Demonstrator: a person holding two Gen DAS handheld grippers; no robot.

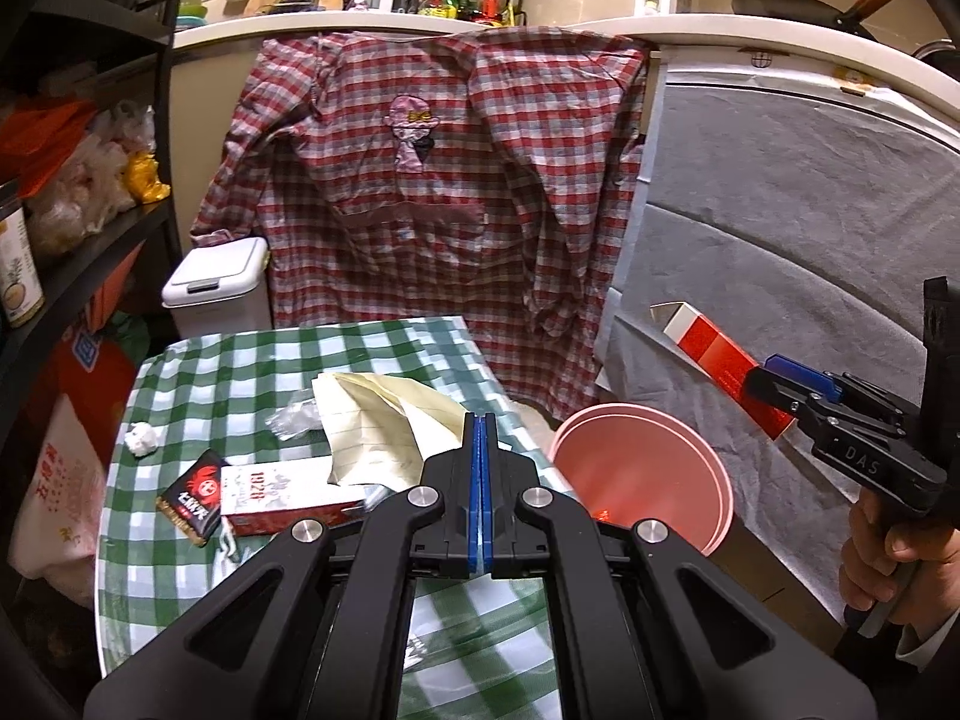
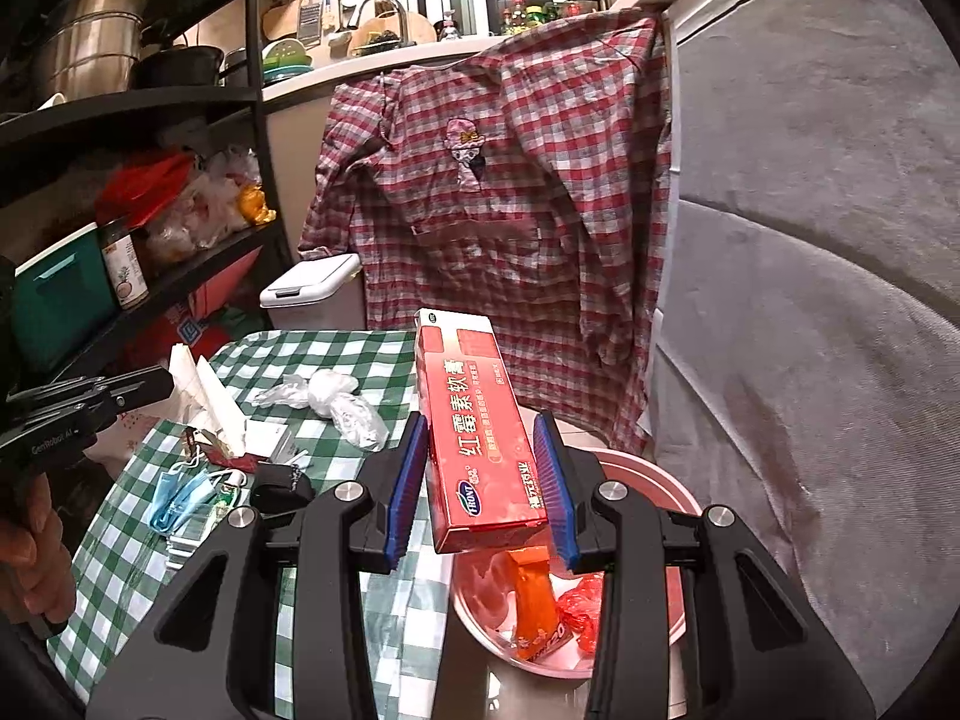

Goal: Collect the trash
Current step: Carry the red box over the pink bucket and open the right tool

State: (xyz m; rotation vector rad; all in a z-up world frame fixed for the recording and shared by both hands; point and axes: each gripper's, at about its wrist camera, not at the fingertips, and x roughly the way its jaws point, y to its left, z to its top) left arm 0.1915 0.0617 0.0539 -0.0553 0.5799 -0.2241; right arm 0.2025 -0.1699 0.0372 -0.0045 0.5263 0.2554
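My right gripper (image 2: pixel 483 480) is shut on a long red ointment box (image 2: pixel 477 426) and holds it over the pink bin (image 2: pixel 648 474) beside the table; the box also shows in the left wrist view (image 1: pixel 714 354). An orange wrapper (image 2: pixel 534 600) and red plastic lie in the bin. My left gripper (image 1: pixel 483 468) is shut and empty above the green checked table (image 1: pixel 198 384). On the table lie crumpled yellow paper (image 1: pixel 378 420), a white and red carton (image 1: pixel 282 495), a black sachet (image 1: pixel 192 495), a paper ball (image 1: pixel 141 439), clear plastic (image 2: pixel 336 399) and a blue mask (image 2: pixel 177 498).
A white lidded bin (image 1: pixel 219 285) stands behind the table. A red plaid shirt (image 1: pixel 420 180) hangs off the counter. Black shelving (image 1: pixel 72 228) with bags and jars is on the left. A grey cloth (image 1: pixel 780 210) covers the right side.
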